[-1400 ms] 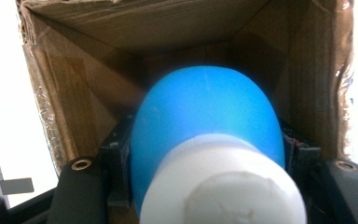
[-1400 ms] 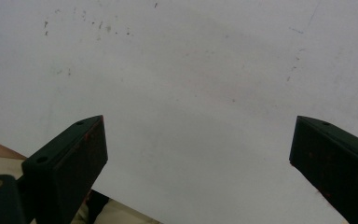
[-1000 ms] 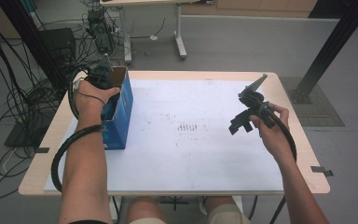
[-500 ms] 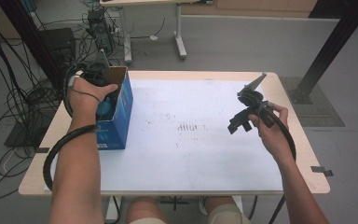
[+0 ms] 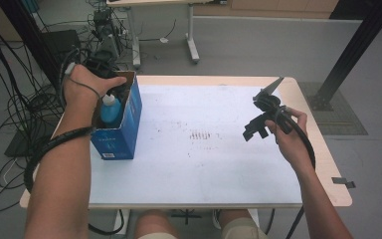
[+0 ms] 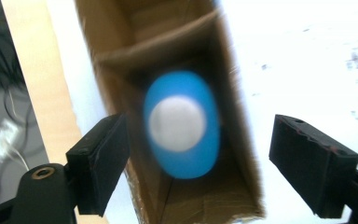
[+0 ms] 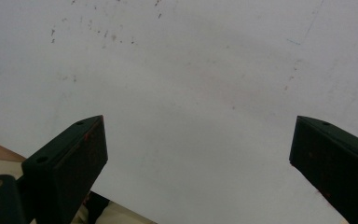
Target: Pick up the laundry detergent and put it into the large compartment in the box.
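Bottle (image 6: 182,130) in blue with a white cap stands upright inside the blue carton (image 5: 124,130), so I judge the placing as done. My left gripper (image 6: 198,161) hangs just above the carton, its jaws have just been opening and nothing is between their pads. My right gripper (image 5: 254,130), well apart from the carton over the desk (image 5: 219,169), is wide open and holds nothing; what is left, I think, is only drawing the left one away.

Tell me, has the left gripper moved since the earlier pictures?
Yes. The left gripper has risen off the blue box, its jaws just opening, leaving the blue bottle inside.
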Demonstrator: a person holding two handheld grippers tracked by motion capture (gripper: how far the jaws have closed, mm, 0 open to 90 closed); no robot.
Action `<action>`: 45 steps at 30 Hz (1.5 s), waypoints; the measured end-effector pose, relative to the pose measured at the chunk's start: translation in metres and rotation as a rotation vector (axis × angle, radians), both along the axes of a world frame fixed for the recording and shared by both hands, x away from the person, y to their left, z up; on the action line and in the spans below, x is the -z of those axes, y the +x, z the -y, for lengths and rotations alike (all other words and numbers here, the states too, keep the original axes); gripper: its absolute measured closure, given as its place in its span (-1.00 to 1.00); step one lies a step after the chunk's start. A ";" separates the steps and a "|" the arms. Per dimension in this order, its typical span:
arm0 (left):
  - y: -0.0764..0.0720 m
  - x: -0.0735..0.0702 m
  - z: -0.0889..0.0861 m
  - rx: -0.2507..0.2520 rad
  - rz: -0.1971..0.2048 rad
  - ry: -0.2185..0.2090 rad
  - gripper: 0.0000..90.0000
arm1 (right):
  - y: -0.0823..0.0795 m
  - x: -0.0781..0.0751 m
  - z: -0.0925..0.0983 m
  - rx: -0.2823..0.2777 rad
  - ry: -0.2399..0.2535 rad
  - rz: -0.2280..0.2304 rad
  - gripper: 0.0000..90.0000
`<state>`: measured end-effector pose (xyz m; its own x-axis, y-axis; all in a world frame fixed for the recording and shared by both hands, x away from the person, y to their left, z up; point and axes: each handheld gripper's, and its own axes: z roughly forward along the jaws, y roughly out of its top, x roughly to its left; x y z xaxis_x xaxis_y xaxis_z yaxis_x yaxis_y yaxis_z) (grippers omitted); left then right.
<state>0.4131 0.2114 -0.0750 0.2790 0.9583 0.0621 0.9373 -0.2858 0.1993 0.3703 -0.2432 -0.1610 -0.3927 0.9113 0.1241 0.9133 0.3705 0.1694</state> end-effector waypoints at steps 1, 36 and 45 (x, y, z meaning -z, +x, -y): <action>-0.001 -0.005 0.006 0.035 0.017 0.007 -0.58 | 0.000 0.000 0.001 0.003 0.001 0.002 -0.91; 0.007 -0.023 0.137 0.710 0.105 0.071 -0.71 | 0.011 0.003 0.005 0.021 -0.004 -0.012 -0.91; 0.008 -0.021 0.143 0.740 0.106 0.064 -0.71 | 0.012 0.005 0.007 0.022 0.001 -0.014 -0.91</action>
<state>0.4209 0.0683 -0.0544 0.8384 0.5167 0.1735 0.4730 -0.8479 0.2394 0.3822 -0.2501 -0.1656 -0.3705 0.9196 0.1303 0.9236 0.3499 0.1569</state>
